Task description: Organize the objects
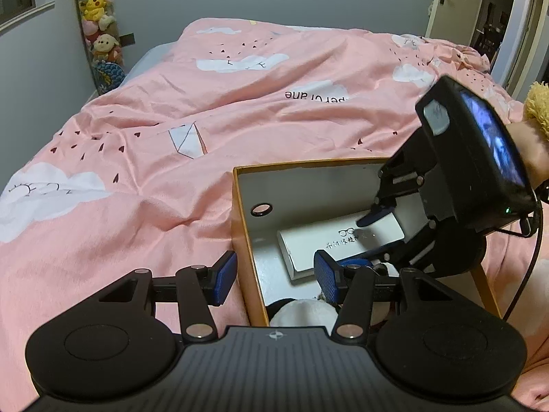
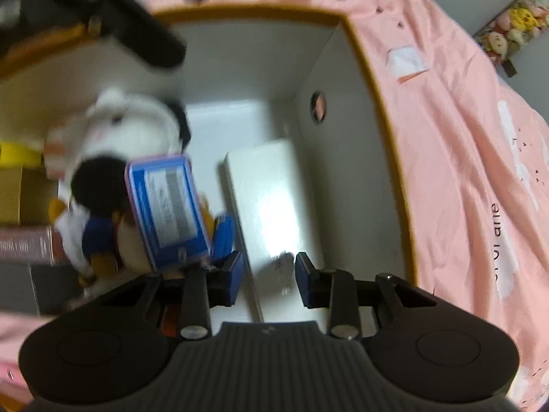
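From the left wrist camera: an orange-rimmed storage box (image 1: 240,226) with a white interior sits on a bed covered by a pink cloud-print duvet (image 1: 171,110). The left gripper (image 1: 276,276) straddles the box's near wall, one blue pad outside and one inside, its jaws standing well apart and not pressing the cardboard. Inside, a long white carton (image 1: 329,243) printed with a spectacles logo lies flat on the floor of the box. The right gripper (image 1: 363,237) reaches down over it, held by a hand (image 1: 530,151) at the frame's right edge.

From the right wrist camera, which is blurred: the right gripper (image 2: 269,279) hangs over the white carton (image 2: 271,199), jaws narrow with nothing between the pads. Beside the carton lie a blue-and-pink packet (image 2: 168,209) and a white plush toy (image 2: 127,127), all within the box (image 2: 374,79).
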